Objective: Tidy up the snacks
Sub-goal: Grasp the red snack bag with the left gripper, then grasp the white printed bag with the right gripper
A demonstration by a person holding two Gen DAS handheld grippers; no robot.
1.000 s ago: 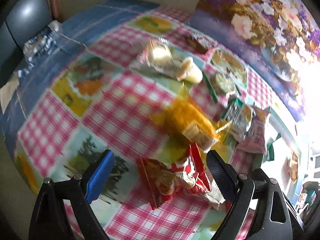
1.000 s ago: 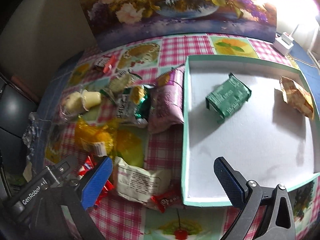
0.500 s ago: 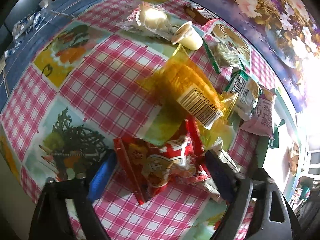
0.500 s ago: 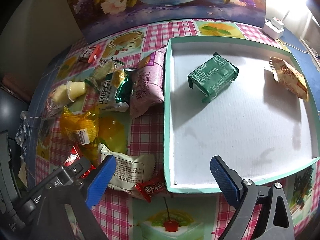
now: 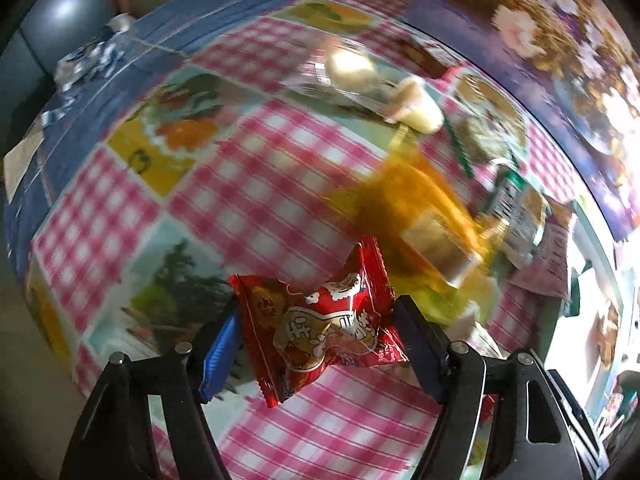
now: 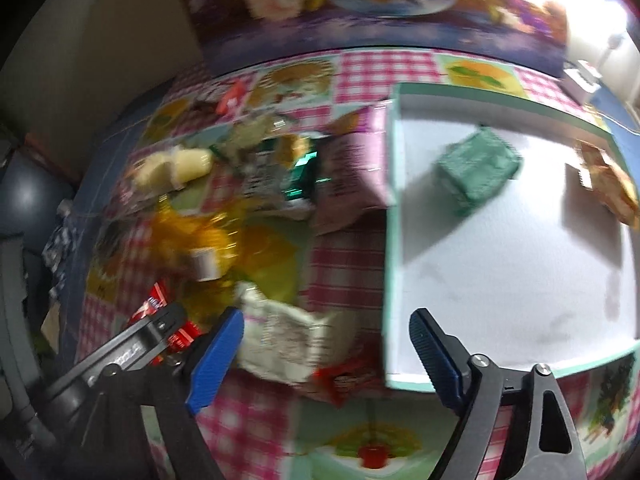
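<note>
— Tongs first: what was each doing?

— Left gripper (image 5: 316, 332) had its jaws clamped on the red snack packet (image 5: 320, 320), pinched across its puffed middle and apparently lifted clear of the checked tablecloth (image 5: 256, 184), probably for a carry. Right gripper (image 6: 324, 344) stood spread wide and empty.

— And where would the packet go?

— Likely the tray (image 6: 390, 240), ahead and to the right of the right gripper, already holding a green packet (image 6: 476, 168) and an orange one (image 6: 612, 184).

— Anything unclear?

— Motion blur smeared the yellow bag (image 5: 424, 216) beyond the left gripper; its label was unreadable. The white packet (image 6: 280, 340) sat partly behind the right gripper's left finger.
</note>
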